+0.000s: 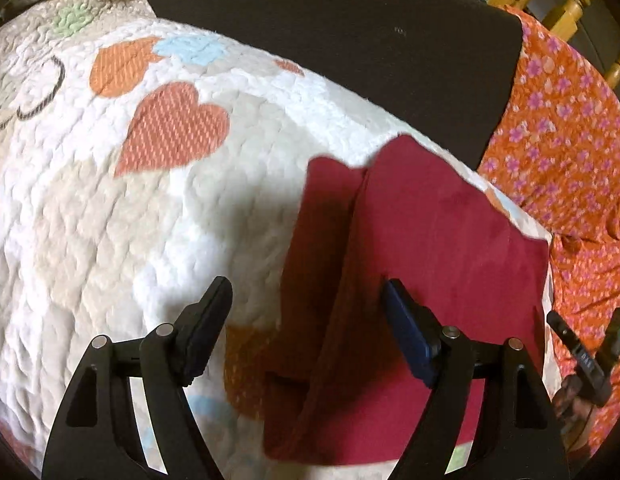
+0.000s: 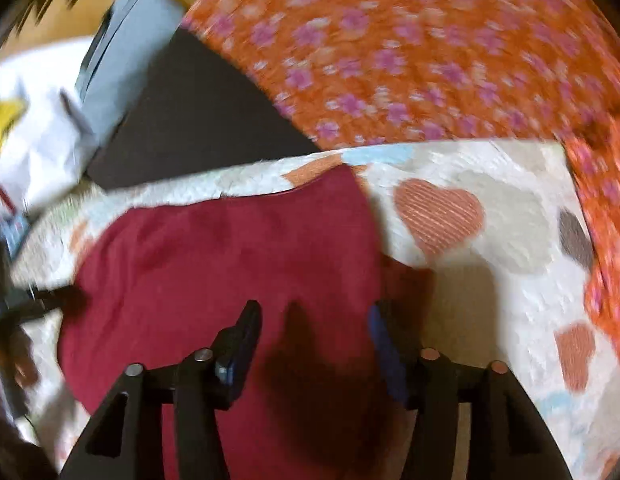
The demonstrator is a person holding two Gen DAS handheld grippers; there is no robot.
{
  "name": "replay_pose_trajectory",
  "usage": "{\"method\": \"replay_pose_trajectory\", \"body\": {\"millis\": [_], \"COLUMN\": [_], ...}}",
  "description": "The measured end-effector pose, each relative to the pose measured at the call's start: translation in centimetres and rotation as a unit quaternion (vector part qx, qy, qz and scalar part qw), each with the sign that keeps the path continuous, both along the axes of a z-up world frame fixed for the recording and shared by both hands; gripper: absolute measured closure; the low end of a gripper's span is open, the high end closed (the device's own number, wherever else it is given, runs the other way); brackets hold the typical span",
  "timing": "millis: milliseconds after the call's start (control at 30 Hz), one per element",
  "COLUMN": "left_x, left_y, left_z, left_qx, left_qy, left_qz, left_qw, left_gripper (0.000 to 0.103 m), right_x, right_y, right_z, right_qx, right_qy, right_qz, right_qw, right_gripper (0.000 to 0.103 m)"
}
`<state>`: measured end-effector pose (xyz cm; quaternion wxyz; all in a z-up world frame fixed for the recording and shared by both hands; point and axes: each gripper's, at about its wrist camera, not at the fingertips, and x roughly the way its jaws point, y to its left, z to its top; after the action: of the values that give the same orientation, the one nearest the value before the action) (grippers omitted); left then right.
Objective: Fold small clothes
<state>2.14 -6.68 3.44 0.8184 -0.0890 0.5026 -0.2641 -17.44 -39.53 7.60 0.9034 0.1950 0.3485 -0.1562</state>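
- My left hand-held gripper (image 1: 305,320) is spread wide, grasping nothing, above the left edge of the maroon garment (image 1: 430,248).
- My right hand-held gripper (image 2: 316,336) is released too, hovering over the same cloth's right edge.
- The garment lies partly folded on the heart-patterned quilt (image 1: 109,208).
- Orange floral fabric (image 2: 410,48) lies beyond the quilt.
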Motion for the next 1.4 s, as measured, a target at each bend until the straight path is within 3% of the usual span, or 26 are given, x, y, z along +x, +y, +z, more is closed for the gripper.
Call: {"method": "replay_pose_trajectory", "body": {"millis": [167,267,367,400,433,467,500,533,600,700,833,1000,1067,1133,1233,1400], "left_x": [0.0,-0.4,-0.7,-0.8,-1.0,-1.4,-1.7,-1.9,-2.7,-4.6,-9.5,-15.0,-16.6,-17.3,-17.5,-17.9], "left_y": [-0.5,-1.6,-3.0,-3.4,-3.7,-4.0,-4.1,-3.9,-3.1,-2.0,-0.3,2.4,3.3,3.7,4.4,3.9], "left_z": [-2.3,-2.1,-2.0,-1.9,-1.8,-1.6,-1.3,-1.1,-0.2,1.8,4.5,3.2,1.0,-0.7,-1.2,-0.6], "left_qx": [-0.032,-0.021,-0.012,-0.007,-0.003,-0.002,-0.004,-0.011,-0.035,-0.058,-0.059,-0.052,-0.032,-0.019,-0.031,0.001], "left_qy": [0.050,0.025,0.018,0.014,0.009,0.005,0.006,0.010,0.015,0.012,0.005,0.010,0.022,0.030,0.024,-0.009], "left_qz": [0.005,0.006,0.004,-0.004,-0.019,-0.032,-0.035,-0.035,-0.039,-0.048,-0.079,-0.091,-0.086,-0.072,-0.056,-0.043], "left_qw": [0.9982,0.9995,0.9998,0.9999,0.9998,0.9995,0.9994,0.9993,0.9985,0.9971,0.9951,0.9944,0.9955,0.9968,0.9977,0.9990], "left_gripper": [0.021,0.012,0.012,0.015,0.026,0.047,0.061,0.067,0.074,0.075,0.075,0.075,0.075,0.075,0.069,0.067], "right_x": [-1.7,-1.5,-0.5,-0.4,-0.2,0.0,0.0,-0.1,-0.8,-2.1,-4.9,-10.5,-12.2,-12.8,-12.5,-13.9], "right_y": [-2.2,-2.5,-2.2,-1.9,-1.6,-1.4,-1.1,-0.9,-0.2,0.9,3.6,6.6,7.2,6.9,6.8,8.4], "right_z": [-1.6,-3.0,-4.2,-4.1,-4.0,-3.9,-3.5,-2.9,-1.1,1.7,5.3,6.3,4.7,1.8,-0.9,3.1], "right_qx": [0.054,0.092,0.119,0.109,0.104,0.106,0.107,0.095,0.077,0.071,0.049,0.030,0.025,0.017,-0.062,-0.045], "right_qy": [0.019,0.023,0.013,0.006,0.007,0.006,0.001,0.000,-0.013,-0.036,-0.044,-0.023,0.006,0.070,0.175,0.077], "right_qz": [-0.041,-0.044,-0.020,-0.021,-0.021,-0.016,-0.013,-0.018,-0.012,0.008,0.029,0.047,0.038,0.013,-0.022,-0.017], "right_qw": [0.998,0.994,0.993,0.994,0.994,0.994,0.994,0.995,0.997,0.997,0.997,0.998,0.999,0.997,0.982,0.996], "right_gripper": [0.040,0.039,0.035,0.035,0.046,0.062,0.067,0.083,0.084,0.085,0.086,0.086,0.085,0.084,0.080,0.077]}}
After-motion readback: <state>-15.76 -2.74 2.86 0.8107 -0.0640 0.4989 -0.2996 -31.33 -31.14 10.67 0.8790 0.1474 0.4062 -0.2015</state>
